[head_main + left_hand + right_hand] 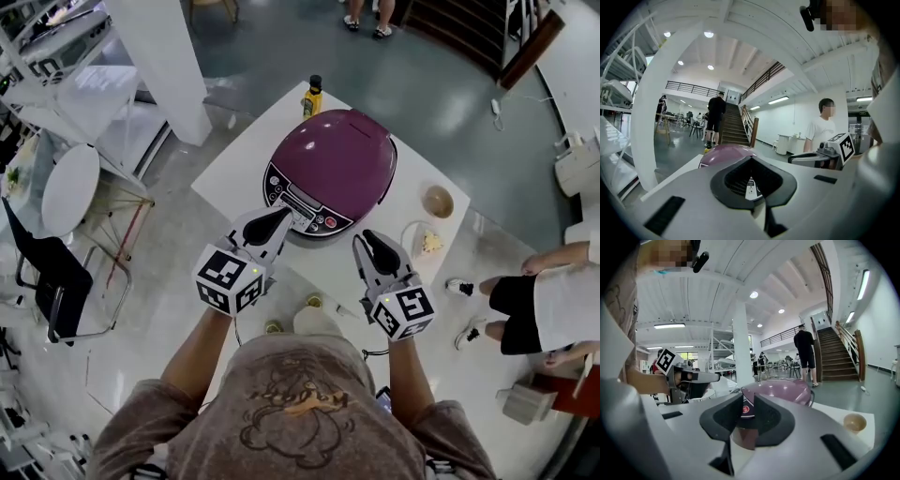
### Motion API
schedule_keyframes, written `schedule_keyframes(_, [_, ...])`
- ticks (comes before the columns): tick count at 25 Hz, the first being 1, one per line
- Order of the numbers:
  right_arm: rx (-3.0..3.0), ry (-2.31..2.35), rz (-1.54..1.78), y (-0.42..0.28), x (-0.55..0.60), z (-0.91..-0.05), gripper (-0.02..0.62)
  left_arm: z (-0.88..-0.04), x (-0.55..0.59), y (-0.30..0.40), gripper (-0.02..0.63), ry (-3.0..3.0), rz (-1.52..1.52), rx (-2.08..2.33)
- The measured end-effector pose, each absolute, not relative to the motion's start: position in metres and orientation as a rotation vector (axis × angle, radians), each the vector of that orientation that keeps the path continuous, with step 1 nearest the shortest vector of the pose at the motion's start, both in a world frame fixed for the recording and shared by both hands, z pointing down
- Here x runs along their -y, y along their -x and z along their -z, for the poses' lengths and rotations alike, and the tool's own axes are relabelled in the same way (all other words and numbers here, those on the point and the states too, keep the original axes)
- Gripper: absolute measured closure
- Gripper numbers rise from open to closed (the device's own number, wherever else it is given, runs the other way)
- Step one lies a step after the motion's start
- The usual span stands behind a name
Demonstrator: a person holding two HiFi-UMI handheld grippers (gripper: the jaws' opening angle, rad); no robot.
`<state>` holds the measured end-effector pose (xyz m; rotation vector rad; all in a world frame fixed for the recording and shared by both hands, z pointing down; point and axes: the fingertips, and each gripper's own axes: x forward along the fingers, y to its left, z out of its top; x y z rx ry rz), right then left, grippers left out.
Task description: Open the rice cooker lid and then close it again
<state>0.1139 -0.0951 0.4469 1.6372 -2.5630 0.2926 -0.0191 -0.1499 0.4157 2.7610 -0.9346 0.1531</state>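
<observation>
On white tabletop (230, 173): purple rice cooker (333, 159), lid down. Left tongs (279, 220) together, right tongs (368, 244) slightly apart, both empty, near front panel. Risk of shoving cooker back toward bottle (313, 97) if pressed off-latch.

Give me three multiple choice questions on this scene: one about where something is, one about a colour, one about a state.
1. Where does the yellow bottle stand?
A. on the table, beyond the rice cooker
B. in front of the cooker
C. on top of the cooker

2. What colour is the cooker's lid?
A. white
B. purple
C. green

3. How is the lid?
A. raised
B. taken off
C. down

Answers:
1 A: the head view shows the bottle at the far table edge, behind the cooker.
2 B: the lid looks purple in every view.
3 C: the lid lies flat on the cooker's body.
</observation>
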Motion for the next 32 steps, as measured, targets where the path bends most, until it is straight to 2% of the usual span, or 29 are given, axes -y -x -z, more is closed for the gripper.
schedule_keyframes(13, [2.410, -1.879, -0.325, -0.113, 0.018, -0.483, 0.590, -0.453, 0.085, 0.060, 0.586, -2.753, -0.068, 0.988])
schedule_keyframes(32, [2.333, -2.027, -0.309, -0.109, 0.006, -0.494, 0.594, -0.465, 0.072, 0.074, 0.586, -2.753, -0.033, 1.057])
